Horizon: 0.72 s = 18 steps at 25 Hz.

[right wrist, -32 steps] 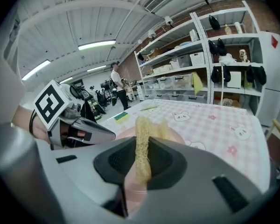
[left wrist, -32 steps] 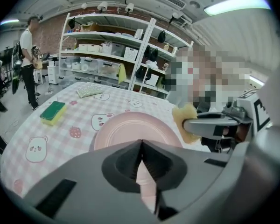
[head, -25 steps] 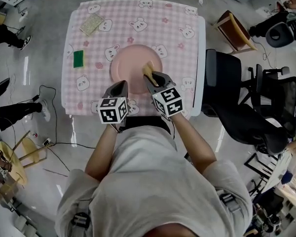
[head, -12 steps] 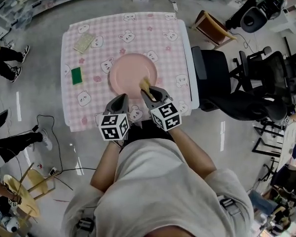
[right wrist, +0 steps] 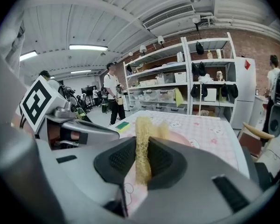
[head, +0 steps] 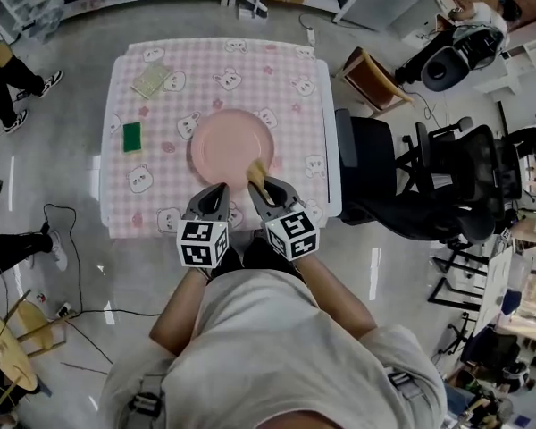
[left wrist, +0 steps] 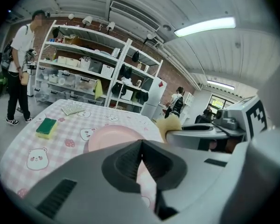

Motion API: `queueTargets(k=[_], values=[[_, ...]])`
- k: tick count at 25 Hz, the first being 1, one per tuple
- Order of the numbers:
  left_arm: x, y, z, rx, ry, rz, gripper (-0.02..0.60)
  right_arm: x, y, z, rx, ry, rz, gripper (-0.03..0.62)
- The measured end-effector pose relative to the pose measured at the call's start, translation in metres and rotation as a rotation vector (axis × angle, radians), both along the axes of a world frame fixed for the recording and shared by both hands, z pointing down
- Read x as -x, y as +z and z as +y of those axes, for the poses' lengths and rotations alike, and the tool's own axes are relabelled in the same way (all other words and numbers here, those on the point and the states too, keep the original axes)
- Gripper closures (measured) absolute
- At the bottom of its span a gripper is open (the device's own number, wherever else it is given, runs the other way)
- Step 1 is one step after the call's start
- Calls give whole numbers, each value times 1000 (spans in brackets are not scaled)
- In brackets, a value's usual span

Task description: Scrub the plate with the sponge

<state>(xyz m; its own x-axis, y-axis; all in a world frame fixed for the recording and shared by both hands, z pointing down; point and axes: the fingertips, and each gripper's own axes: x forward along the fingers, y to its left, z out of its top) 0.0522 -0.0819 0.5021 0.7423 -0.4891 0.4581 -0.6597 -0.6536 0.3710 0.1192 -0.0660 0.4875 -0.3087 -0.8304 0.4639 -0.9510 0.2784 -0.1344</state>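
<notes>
Two hand-held grippers are held side by side at the near edge of the desk (head: pixel 297 79), at about 6 o'clock from the pink plate (head: pixel 223 141). The right hand-held gripper (head: pixel 261 185) is pinched on a yellow sponge (head: pixel 255 172), which is squeezed thin and stands upright between its jaws. The left hand-held gripper (head: pixel 218 189) is pressed together with nothing in it. The sponge is seen at the plate's 5 o'clock rim; whether it touches cannot be told. Scrubbing is judged to be in hand or just about to start. For the next move, the sponge would have to be pressed onto the plate's face and swept across it, and a sliding plate may need steadying from the left. The sponge looks coarse, fibrous and soft. The plate is round and plain and lies flat at the desk's middle.
</notes>
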Motion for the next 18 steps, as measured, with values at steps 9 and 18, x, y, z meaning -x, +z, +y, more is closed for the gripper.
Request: queueTargets(k=[9,18], values=[[-10,-47,-10,-129,-64,5,569,-25,-42,-14,-91,-14,-4,531],[-24,-116,-24,-262,-117,42,569,-51,-118,-25,-261,-23,-29,531]])
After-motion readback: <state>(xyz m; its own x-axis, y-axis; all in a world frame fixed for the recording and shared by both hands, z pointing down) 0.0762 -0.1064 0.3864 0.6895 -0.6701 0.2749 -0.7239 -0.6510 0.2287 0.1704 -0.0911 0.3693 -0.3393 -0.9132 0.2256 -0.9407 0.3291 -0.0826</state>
